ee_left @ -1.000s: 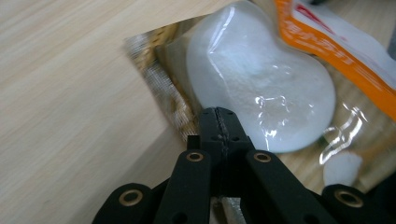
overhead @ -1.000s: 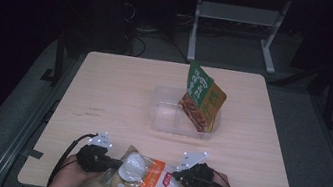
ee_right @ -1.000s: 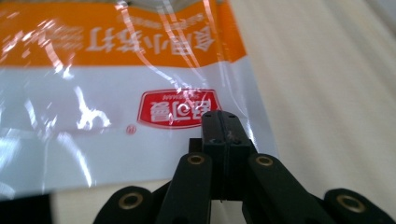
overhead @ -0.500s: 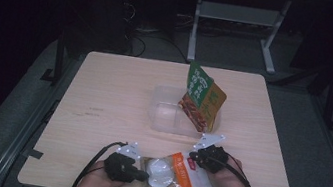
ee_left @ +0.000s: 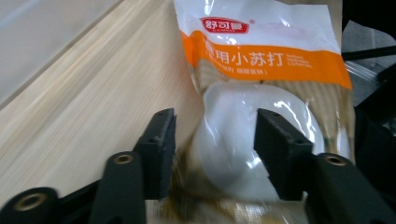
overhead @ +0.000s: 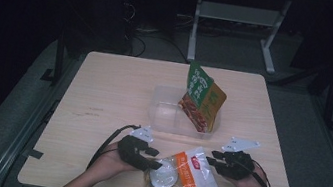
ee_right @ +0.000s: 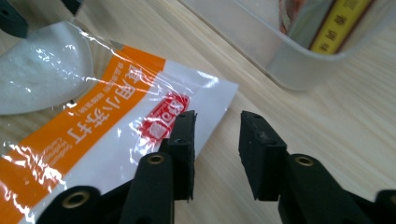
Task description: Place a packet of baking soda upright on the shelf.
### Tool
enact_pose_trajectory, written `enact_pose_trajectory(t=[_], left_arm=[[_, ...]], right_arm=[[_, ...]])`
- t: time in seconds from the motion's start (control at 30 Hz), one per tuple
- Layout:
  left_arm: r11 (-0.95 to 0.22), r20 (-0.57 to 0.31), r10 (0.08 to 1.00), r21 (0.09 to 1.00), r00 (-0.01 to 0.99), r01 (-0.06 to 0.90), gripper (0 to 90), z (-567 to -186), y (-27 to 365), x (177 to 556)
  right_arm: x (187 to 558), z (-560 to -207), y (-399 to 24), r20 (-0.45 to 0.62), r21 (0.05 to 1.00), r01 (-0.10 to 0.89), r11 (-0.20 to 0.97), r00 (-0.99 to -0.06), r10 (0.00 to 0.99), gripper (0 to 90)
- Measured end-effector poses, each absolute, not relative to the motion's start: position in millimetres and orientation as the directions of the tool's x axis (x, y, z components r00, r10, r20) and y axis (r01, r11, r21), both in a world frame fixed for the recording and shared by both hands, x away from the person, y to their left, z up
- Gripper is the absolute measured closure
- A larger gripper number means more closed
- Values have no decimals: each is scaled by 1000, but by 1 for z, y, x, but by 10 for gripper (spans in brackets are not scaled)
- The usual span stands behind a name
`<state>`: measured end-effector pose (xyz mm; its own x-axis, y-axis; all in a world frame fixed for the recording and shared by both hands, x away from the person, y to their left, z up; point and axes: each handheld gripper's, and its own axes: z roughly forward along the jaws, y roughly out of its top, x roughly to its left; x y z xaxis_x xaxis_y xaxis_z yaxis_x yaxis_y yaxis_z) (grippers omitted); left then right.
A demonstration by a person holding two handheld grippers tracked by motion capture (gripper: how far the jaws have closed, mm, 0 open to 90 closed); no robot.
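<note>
Pale wood bench [overhead: 103,93] lies under both my tools. Ahead of them stands the clear plastic tub [overhead: 166,116] with its green-and-orange pouch [overhead: 202,99]. The orange-and-white crinkly snack bag [overhead: 181,177] lies flat between my left hand-held gripper [overhead: 156,163] and right hand-held gripper [overhead: 209,160]. Both have just been opening: the left's jaws straddle the bag's white bulge without pressing, the right's stand parted over the bag's corner. I'd close on sealed edges, not the contents, then lift evenly.

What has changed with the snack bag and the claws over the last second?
The snack bag slid right along the near edge. Both claws, left and right, have just been opening and let it go. The clear bin and its green packet stayed put.
</note>
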<state>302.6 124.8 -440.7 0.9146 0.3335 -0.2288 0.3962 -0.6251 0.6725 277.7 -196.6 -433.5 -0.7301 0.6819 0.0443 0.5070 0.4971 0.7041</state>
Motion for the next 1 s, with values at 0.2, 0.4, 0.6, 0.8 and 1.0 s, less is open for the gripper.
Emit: enact_pose_trajectory(t=[0.2, 0.4, 0.6, 0.8, 1.0], left_arm=[[-669, -269, 267, 640, 925, 379, 513, -453, 107, 310], [-674, -289, 236, 639, 928, 371, 757, -457, 104, 312], [-639, -318, 226, 665, 921, 386, 880, -457, 111, 312], [-540, -330, 263, 728, 906, 422, 897, -442, 132, 311], [-435, -319, 285, 798, 904, 418, 900, -421, 159, 312]], right_arm=[[271, -432, -207, 59, 712, 521, 470, -712, 700, 605], [272, -432, -206, 61, 716, 519, 468, -713, 698, 592], [272, -429, -205, 80, 728, 516, 451, -718, 692, 556], [273, -423, -210, 133, 756, 522, 394, -713, 689, 486], [273, -423, -208, 176, 767, 523, 373, -729, 661, 404]])
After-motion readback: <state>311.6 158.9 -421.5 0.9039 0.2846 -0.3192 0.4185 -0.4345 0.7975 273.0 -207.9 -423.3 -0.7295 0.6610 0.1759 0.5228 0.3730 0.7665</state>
